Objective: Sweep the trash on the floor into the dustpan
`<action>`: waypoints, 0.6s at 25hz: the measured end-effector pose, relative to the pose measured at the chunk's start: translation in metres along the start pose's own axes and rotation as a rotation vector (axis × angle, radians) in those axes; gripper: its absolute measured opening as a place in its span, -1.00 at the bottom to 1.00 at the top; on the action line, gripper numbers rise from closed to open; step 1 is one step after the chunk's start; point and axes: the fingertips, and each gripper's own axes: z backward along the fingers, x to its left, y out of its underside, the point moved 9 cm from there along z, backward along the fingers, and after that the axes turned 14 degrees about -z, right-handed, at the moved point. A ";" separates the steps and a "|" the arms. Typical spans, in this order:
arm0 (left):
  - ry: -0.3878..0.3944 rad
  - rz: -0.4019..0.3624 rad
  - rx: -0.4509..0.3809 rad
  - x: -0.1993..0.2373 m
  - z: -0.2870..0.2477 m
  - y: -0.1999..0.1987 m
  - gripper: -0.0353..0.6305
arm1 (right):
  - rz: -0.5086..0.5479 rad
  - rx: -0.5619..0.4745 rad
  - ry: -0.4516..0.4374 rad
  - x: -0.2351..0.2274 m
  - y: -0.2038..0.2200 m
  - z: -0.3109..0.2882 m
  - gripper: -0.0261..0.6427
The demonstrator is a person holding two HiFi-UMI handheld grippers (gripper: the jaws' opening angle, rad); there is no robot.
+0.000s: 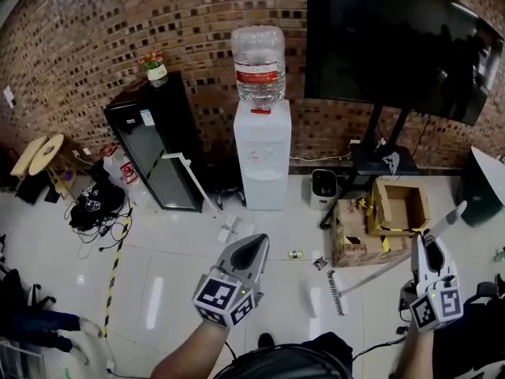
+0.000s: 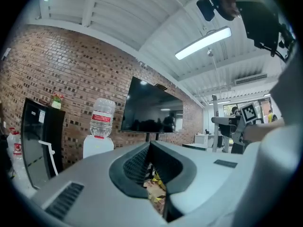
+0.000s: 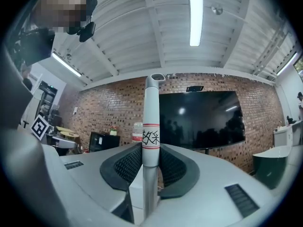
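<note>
My right gripper (image 1: 431, 246) is shut on the pale handle of a broom (image 3: 150, 126), which rises upright between its pads in the right gripper view. The handle slants down left to the broom's white head (image 1: 337, 292) on the tiled floor. Small bits of trash lie ahead: a little can (image 1: 294, 254) and a dark wrapper (image 1: 319, 264). A white long-handled piece, apparently the dustpan (image 1: 230, 229), rests on the floor with its handle (image 1: 192, 178) leaning by the black fridge. My left gripper (image 1: 252, 247) hovers over the floor with its jaws together and nothing in them.
A water dispenser (image 1: 262, 152) and a black fridge (image 1: 154, 144) stand against the brick wall. A TV on a stand (image 1: 394, 38), a small white bin (image 1: 323, 188) and cardboard boxes (image 1: 398, 205) crowd the right. Cables and bags (image 1: 95, 204) lie at the left beside striped floor tape (image 1: 114, 267).
</note>
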 end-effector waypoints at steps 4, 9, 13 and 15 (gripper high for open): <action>0.003 0.012 0.010 0.020 0.003 0.008 -0.87 | -0.011 -0.016 0.006 0.013 0.003 -0.017 -0.61; 0.003 0.022 0.027 0.041 -0.015 0.015 -0.87 | -0.038 -0.030 -0.003 0.011 0.003 -0.052 -0.61; -0.012 0.021 0.049 0.061 -0.047 0.021 -0.87 | -0.056 -0.034 -0.030 0.001 0.007 -0.087 -0.61; -0.015 0.013 0.063 0.068 -0.070 0.023 -0.87 | -0.062 -0.034 -0.051 -0.007 0.010 -0.105 -0.61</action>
